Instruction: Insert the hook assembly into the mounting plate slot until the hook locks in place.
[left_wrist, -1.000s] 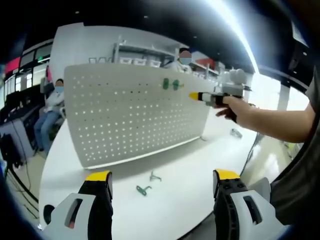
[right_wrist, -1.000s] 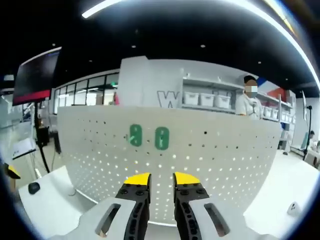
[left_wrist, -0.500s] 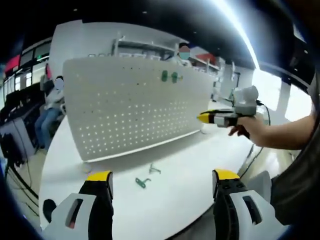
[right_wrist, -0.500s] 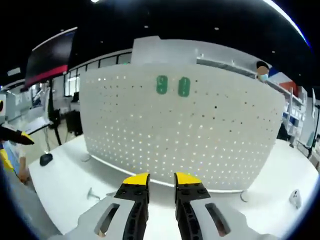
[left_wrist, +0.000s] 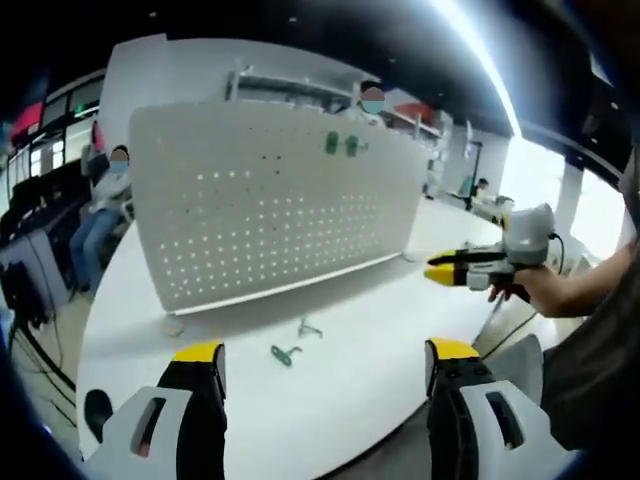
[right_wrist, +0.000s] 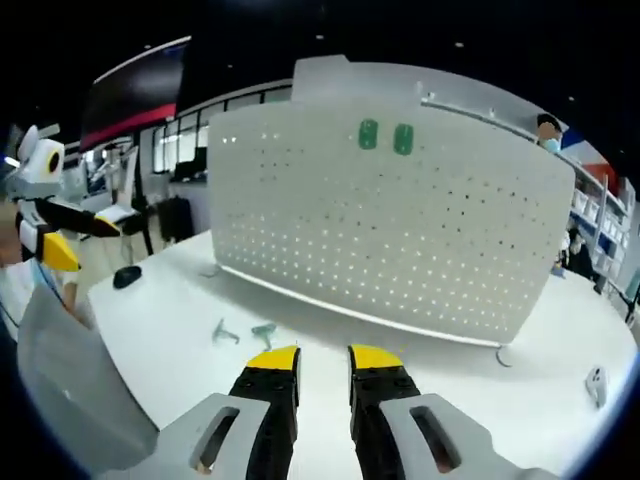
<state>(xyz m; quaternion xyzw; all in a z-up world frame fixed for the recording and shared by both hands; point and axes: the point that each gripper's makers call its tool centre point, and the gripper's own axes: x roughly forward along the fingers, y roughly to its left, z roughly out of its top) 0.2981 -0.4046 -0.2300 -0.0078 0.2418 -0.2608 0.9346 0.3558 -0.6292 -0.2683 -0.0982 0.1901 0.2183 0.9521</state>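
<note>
Yellow-tipped grippers held back from the pegboard

Yellow tips mark the left gripper (left_wrist: 320, 352), low in the left gripper view with its jaws spread wide and nothing between them. The right gripper (right_wrist: 324, 357) has its jaws nearly pressed together, a narrow gap left, and it holds nothing. It also shows in the left gripper view (left_wrist: 447, 270), carried level by a hand (left_wrist: 535, 288) above the white table (left_wrist: 400, 330). A green hook (left_wrist: 285, 353) and a grey hook (left_wrist: 309, 328) lie on the table. Behind them stands the white pegboard (left_wrist: 260, 210), upright, with two green hooks (right_wrist: 385, 137) mounted near its top edge.
</note>
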